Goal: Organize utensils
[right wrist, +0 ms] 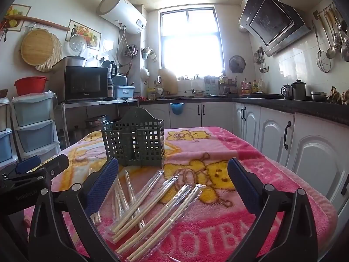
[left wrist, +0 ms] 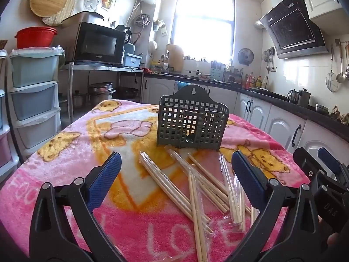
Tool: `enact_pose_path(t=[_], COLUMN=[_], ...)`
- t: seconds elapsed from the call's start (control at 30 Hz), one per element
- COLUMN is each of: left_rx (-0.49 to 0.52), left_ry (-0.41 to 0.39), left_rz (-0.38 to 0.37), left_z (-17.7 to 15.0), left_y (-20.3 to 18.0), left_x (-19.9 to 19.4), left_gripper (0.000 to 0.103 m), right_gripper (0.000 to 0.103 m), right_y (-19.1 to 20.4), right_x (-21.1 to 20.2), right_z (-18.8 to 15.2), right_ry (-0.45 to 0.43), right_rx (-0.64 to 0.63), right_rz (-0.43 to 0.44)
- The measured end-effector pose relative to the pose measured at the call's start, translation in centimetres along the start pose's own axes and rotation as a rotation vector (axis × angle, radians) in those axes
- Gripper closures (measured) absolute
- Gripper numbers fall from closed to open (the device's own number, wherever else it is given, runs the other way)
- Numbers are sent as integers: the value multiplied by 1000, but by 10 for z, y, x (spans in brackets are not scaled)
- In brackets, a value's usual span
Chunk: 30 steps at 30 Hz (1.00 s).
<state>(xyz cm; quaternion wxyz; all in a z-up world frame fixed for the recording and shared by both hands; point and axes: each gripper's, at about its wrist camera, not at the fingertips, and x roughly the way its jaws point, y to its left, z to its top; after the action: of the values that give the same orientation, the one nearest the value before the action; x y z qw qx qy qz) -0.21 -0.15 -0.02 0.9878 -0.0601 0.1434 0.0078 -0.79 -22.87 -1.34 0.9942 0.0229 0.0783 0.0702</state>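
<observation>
Pink blanket-covered bench (left wrist: 65,152) carries wrapped chopsticks (left wrist: 202,183) lying lengthwise away from both grippers, toward the green holder (left wrist: 192,124) — left gripper (left wrist: 176,179) and right gripper (right wrist: 173,181) gape empty, left more squarely behind them.

Pale wooden chopsticks in clear plastic sleeves (left wrist: 196,187) lie crisscrossed between the left tongs (left wrist: 176,176); beyond them a grey-green perforated plastic utensil holder (left wrist: 192,120) stands upright.

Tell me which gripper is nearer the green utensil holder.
Too close to call: left gripper and right gripper both hover open, side by side, over the wrapped chopsticks, short of the green utensil holder. Left faces it straighter.
</observation>
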Motion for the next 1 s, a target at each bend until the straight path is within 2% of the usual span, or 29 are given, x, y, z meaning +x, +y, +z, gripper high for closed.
enact_pose_path(t=[1.0], left_rx=[-5], left_ry=[2], left_rz=[-1], left_z=[-2], left_y=[5], left_x=[4], left_gripper=[9], right_gripper=[6], right_y=[3], right_x=[2], right_z=[-2], right_ry=[1], right_rx=[-4], right_rz=[2])
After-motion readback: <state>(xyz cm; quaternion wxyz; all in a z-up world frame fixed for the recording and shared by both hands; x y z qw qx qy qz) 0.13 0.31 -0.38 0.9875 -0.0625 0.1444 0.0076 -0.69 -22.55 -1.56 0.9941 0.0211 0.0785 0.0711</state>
